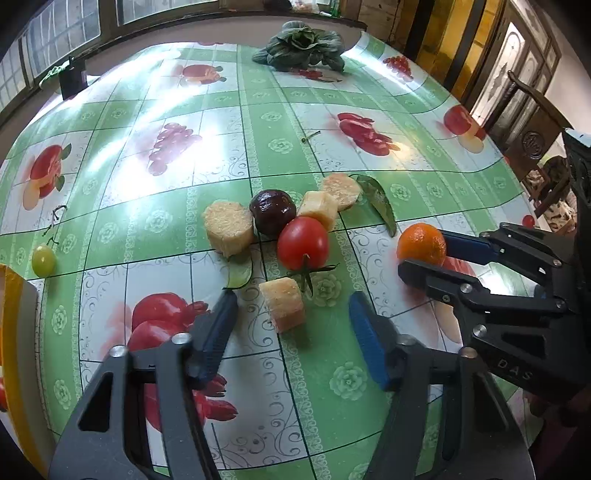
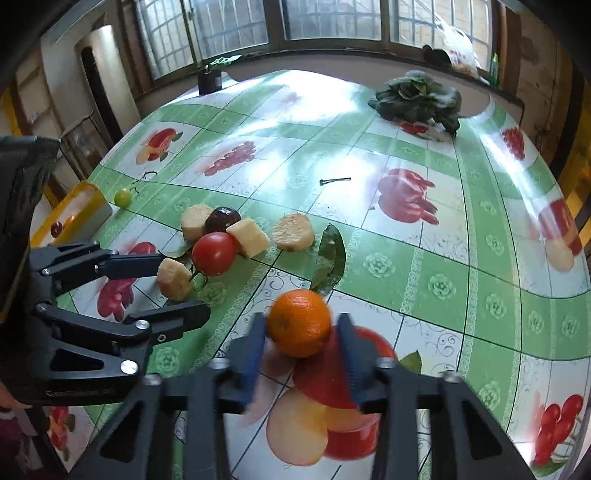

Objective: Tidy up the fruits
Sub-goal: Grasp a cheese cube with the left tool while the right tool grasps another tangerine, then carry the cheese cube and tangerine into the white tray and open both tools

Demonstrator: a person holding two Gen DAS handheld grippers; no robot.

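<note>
My right gripper (image 2: pixel 300 345) has its blue pads pressed on either side of the small orange (image 2: pixel 299 323), which sits on the bench near its right edge. My left gripper (image 1: pixel 293 321) stands narrow and holds nothing, its fingers either side of a pale cut chunk (image 1: pixel 282 304) without touching it. Just beyond that chunk lies the red tomato (image 1: pixel 303 242), touching a dark plum (image 1: pixel 272 211) and more pale cut pieces (image 1: pixel 228 227); a green leaf (image 1: pixel 376 201) lies beside them. A green grape (image 1: pixel 43 260) rests well apart toward the left edge, beside a yellow-rimmed tray (image 2: pixel 79 212) at that edge.

The bench wears a glossy green-and-white checked oilcloth (image 1: pixel 258 122) printed with red fruit, bright with window glare. At the far edge a head of dark leafy greens (image 1: pixel 303 46) lies, and a small dark pot (image 1: pixel 72 82) stands at the far left corner. Behind runs a row of barred windows (image 2: pixel 325 18); a carved wooden chair (image 1: pixel 532 122) stands off the right side.
</note>
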